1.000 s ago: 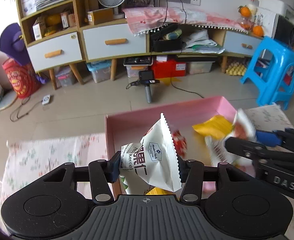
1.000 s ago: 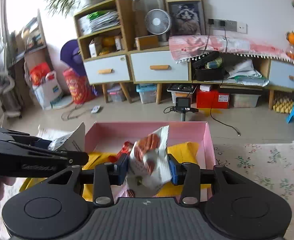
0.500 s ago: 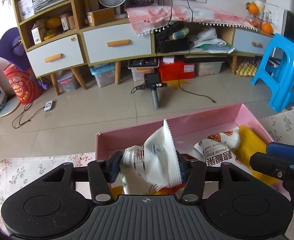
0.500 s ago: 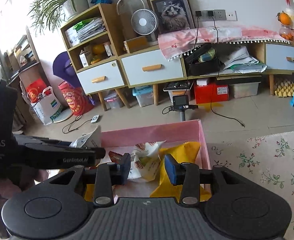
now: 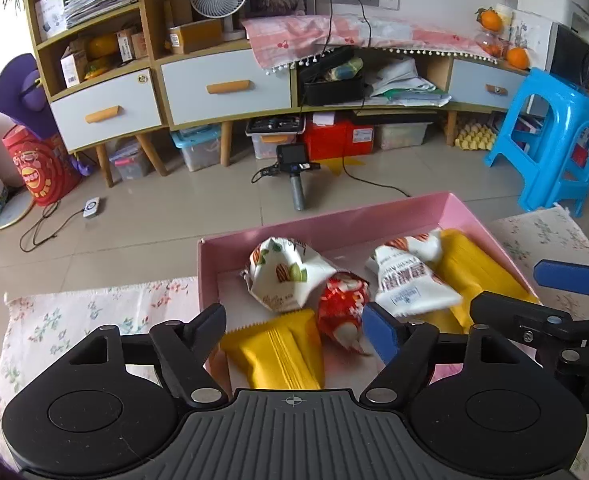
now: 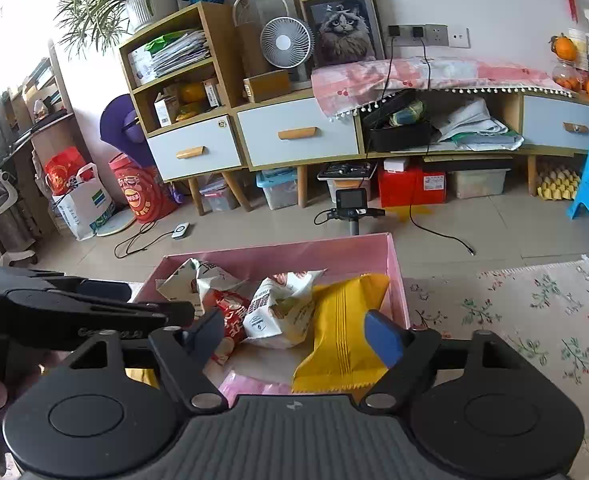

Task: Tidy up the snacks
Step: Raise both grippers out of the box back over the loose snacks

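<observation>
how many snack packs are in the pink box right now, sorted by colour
white packs: 2 — one at the back left, one printed with blue text
yellow packs: 2 — near front, right side
red pack: 1
total: 5 visible in the pink box
</observation>
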`<action>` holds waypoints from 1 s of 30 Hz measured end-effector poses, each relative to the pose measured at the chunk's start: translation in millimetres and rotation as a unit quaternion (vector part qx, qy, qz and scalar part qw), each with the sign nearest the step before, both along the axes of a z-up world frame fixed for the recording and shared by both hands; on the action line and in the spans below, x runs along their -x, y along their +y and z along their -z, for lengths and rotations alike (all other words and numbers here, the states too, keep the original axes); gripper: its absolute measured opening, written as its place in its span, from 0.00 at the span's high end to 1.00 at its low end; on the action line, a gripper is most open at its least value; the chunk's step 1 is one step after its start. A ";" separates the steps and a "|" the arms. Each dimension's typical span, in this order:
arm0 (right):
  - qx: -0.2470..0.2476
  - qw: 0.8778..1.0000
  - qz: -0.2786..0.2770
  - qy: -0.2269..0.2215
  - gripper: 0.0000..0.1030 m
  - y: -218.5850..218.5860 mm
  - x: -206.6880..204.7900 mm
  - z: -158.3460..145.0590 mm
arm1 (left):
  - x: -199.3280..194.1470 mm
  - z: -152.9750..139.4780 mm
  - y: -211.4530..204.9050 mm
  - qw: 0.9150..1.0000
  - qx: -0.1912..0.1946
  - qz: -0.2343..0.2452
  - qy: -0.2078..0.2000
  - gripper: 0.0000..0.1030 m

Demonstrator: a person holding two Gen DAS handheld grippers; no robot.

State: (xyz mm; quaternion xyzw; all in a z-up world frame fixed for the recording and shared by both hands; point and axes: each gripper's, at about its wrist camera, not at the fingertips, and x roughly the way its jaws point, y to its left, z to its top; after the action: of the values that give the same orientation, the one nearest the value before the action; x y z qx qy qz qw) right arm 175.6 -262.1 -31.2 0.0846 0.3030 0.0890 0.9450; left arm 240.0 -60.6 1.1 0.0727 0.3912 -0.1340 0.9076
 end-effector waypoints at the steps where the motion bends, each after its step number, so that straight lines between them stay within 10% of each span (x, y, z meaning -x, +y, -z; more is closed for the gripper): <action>1: 0.000 1.000 0.002 0.002 0.24 0.1 1.6 -1.6 | 2.9 -1.6 1.2 1.000 0.003 0.000 0.001 0.24; 30: 0.093 0.995 0.008 0.027 0.09 39.5 103.0 -37.8 | 138.7 -23.8 55.0 0.999 0.026 -0.033 -0.002 0.06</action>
State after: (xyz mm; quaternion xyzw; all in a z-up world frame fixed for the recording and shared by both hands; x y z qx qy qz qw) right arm 72.6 -222.6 6.6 0.0009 0.3348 0.0501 0.9409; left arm 101.3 -5.6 24.9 0.0364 0.3875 -0.1140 0.9140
